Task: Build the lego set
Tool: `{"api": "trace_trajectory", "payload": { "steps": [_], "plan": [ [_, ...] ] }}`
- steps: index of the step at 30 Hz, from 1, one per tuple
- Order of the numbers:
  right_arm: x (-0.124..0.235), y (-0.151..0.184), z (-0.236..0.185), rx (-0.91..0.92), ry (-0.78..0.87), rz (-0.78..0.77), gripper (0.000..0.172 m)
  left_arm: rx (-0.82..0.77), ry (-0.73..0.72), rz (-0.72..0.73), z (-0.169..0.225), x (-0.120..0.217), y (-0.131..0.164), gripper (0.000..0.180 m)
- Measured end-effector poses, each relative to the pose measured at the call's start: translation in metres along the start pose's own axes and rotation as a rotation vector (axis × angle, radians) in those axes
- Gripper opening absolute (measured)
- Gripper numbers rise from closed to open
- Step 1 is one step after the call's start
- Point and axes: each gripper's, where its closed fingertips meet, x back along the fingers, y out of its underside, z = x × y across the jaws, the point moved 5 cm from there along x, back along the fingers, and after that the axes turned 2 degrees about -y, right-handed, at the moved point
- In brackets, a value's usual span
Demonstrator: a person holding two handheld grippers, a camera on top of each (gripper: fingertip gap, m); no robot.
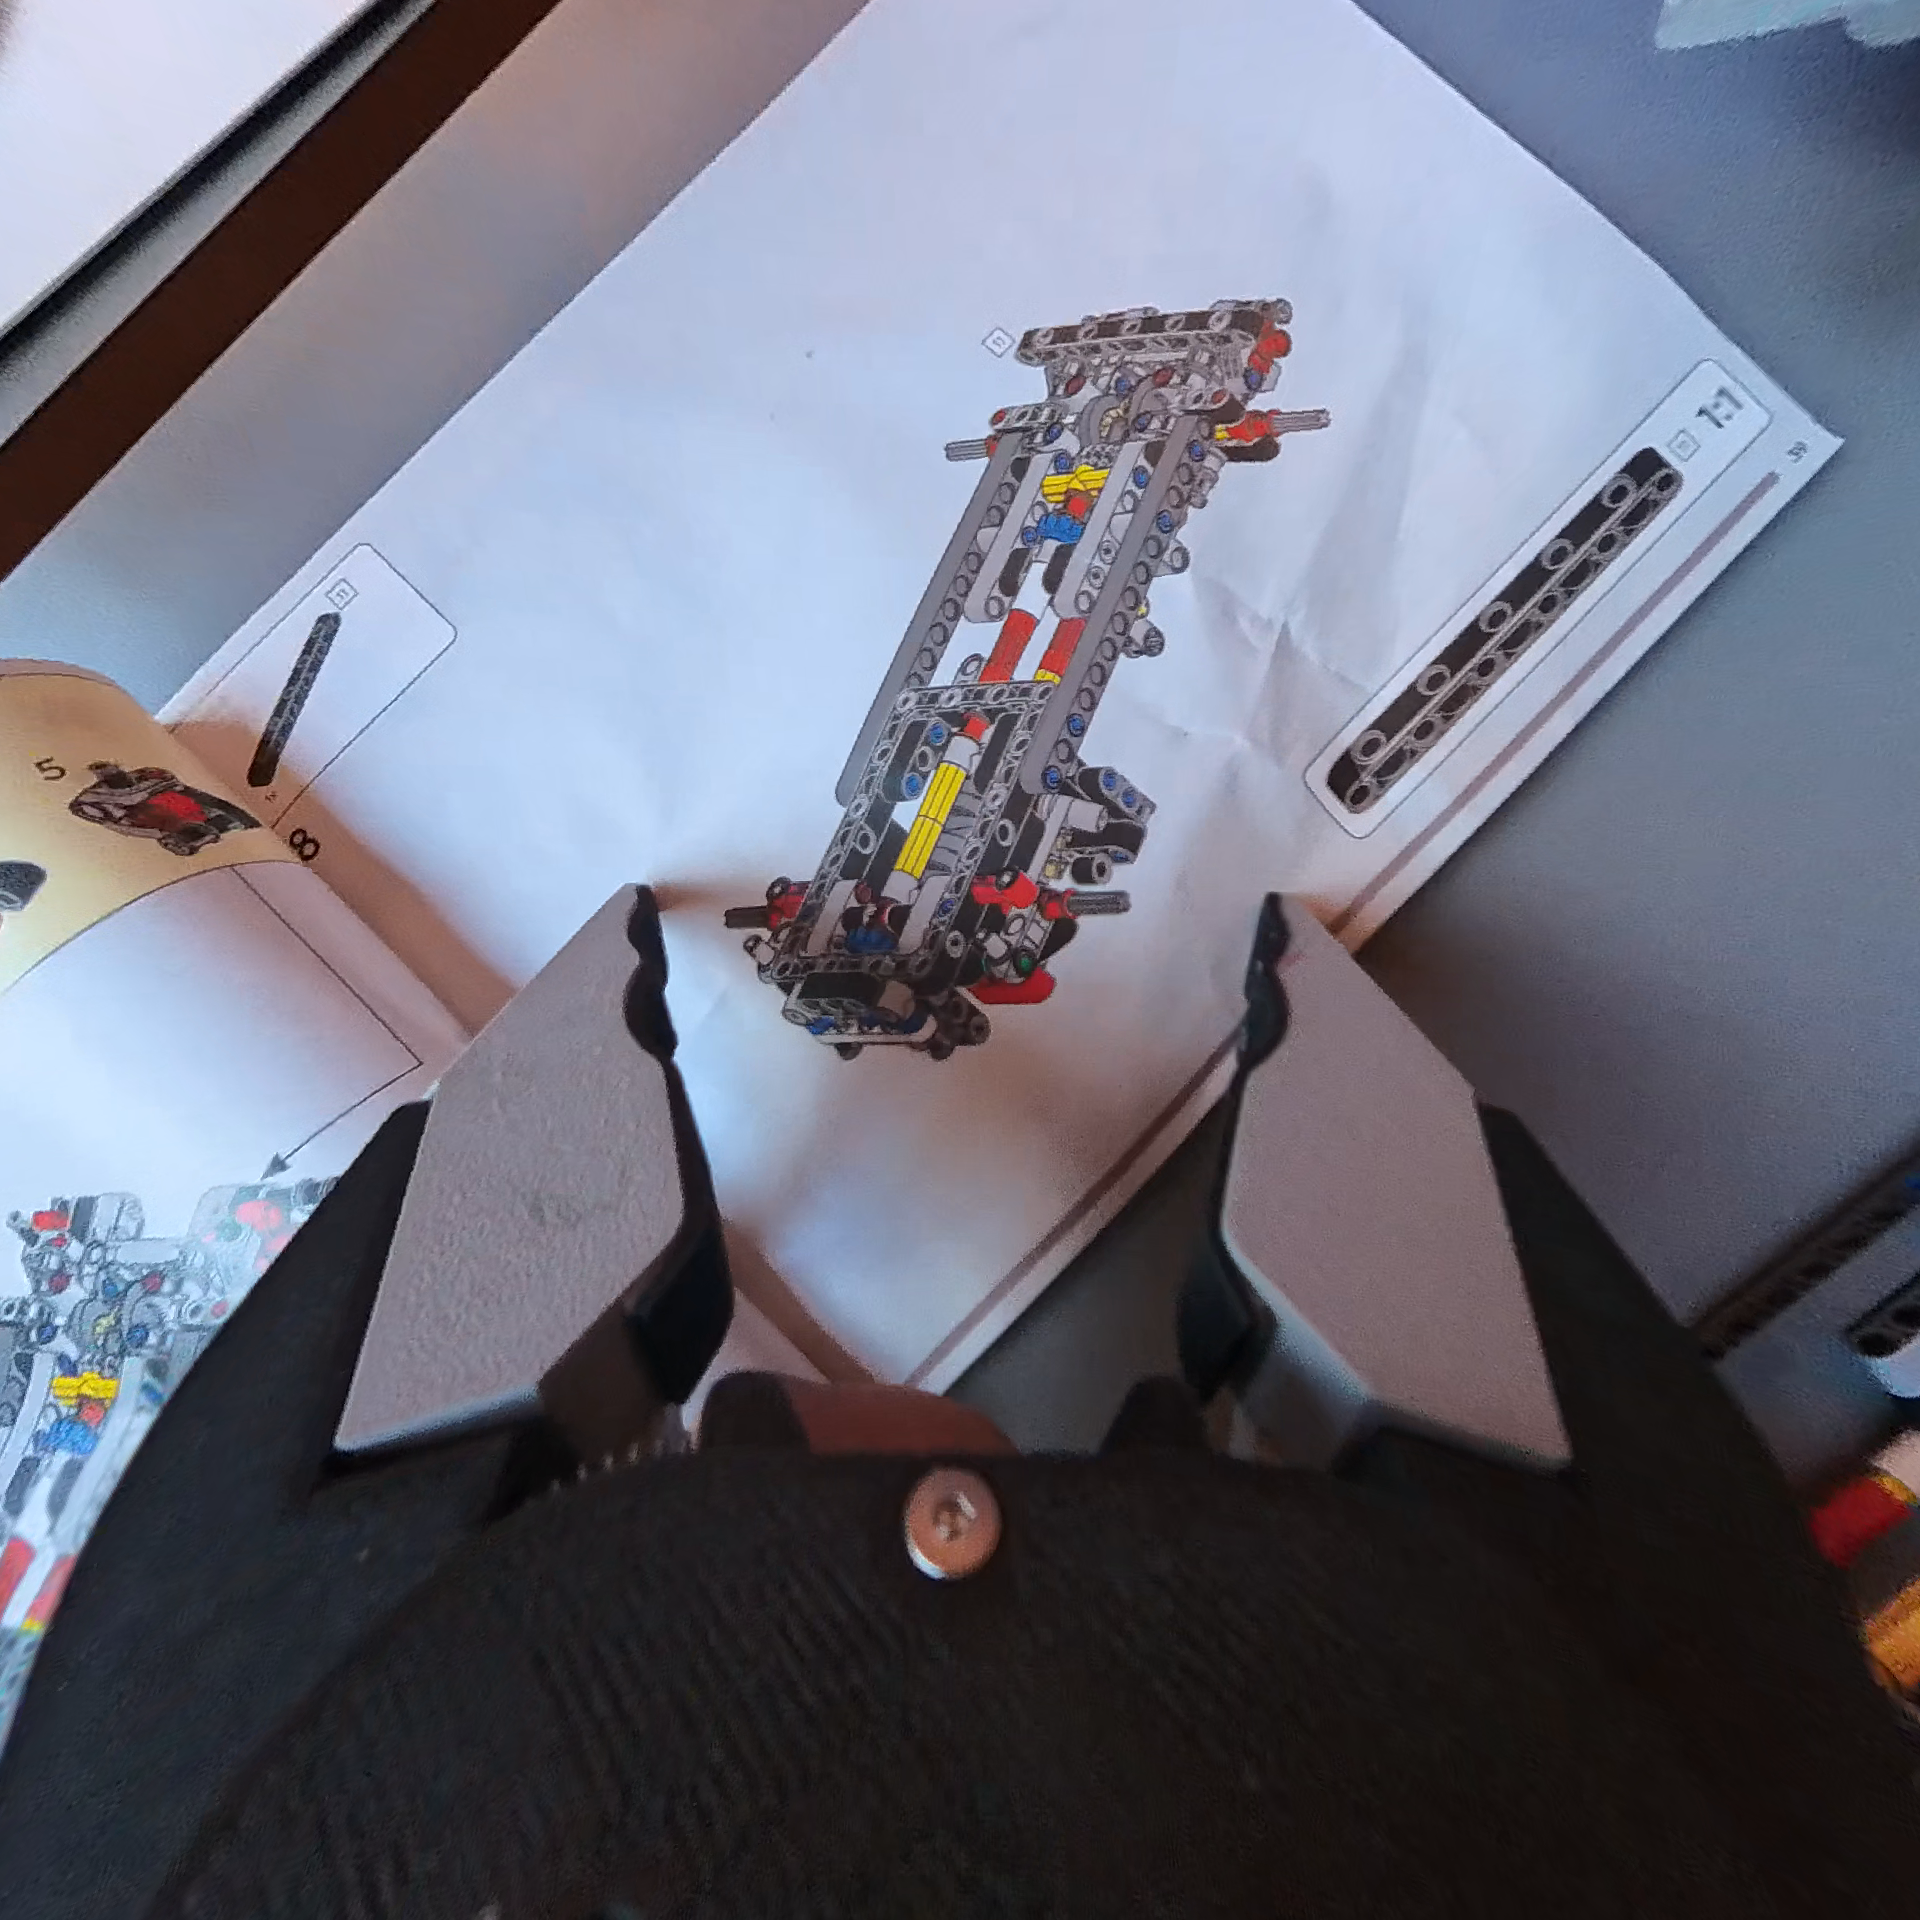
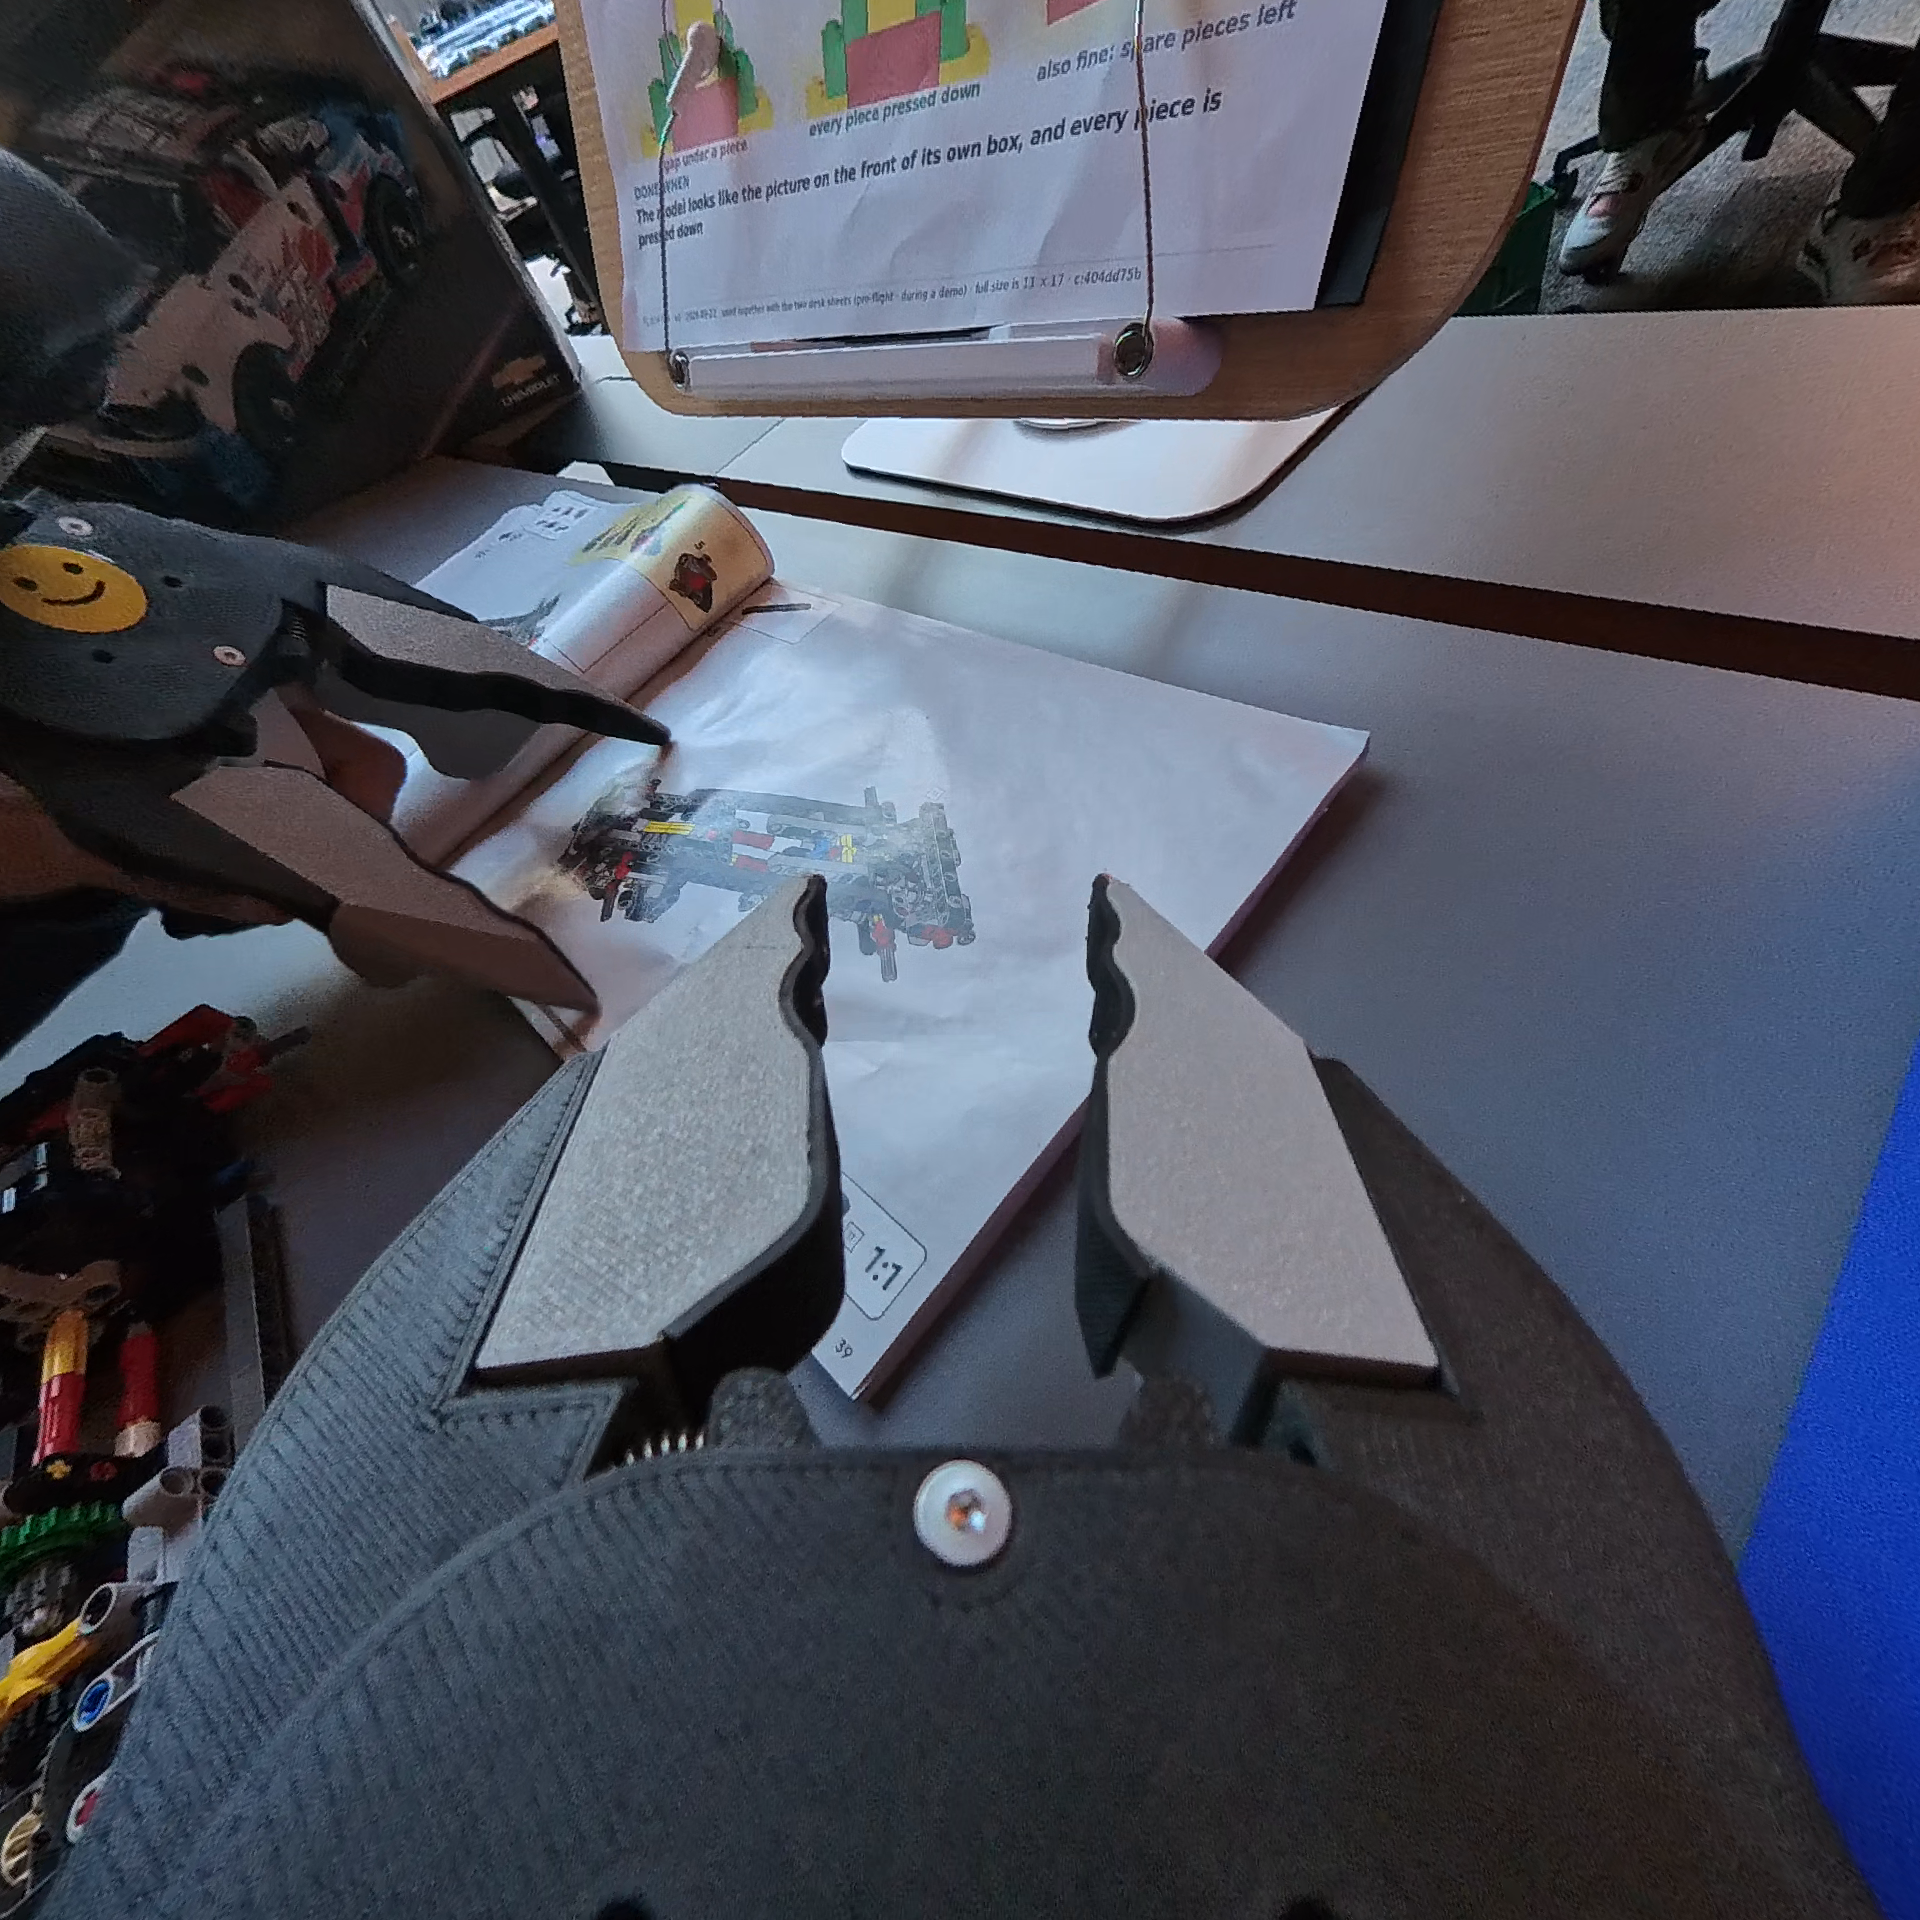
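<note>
An open building-instruction booklet (image 1: 790, 436) lies on the grey table (image 1: 1683, 935), its right page printed with a chassis model. My left gripper (image 1: 956, 914) hovers just over that page with its jaws wide open and nothing between them. It also shows at the left of the right wrist view (image 2: 623, 873), its fingertips spread above the page near the spine. My right gripper (image 2: 956, 894) is open and empty above the same booklet (image 2: 1091, 790), over the page's near corner.
A partly built toy chassis with loose parts (image 2: 94, 1351) lies at the table's left. A dark model box (image 2: 281, 239) stands at the back left. A wooden stand holding a printed sheet (image 2: 987, 197) stands behind the booklet. A blue strip (image 2: 1849, 1507) lies at the right.
</note>
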Motion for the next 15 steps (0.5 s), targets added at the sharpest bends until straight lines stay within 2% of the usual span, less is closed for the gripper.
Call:
{"api": "trace_trajectory", "payload": {
  "steps": [6,10,15],
  "plan": [
    [-0.0015,0.001,-0.0005,0.01,0.008,-0.015,0.048,0.008,0.002,0.025,-0.0089,0.0021,0.0006,0.09],
    [-0.0025,0.0015,-0.0015,0.024,0.013,-0.022,0.047,-0.008,0.014,0.032,-0.0068,0.0045,-0.0011,0.067],
    [-0.0014,0.0009,-0.0011,0.015,0.007,-0.012,0.047,-0.015,0.042,0.023,-0.0069,0.0077,0.0007,0.07]
  ]
}}
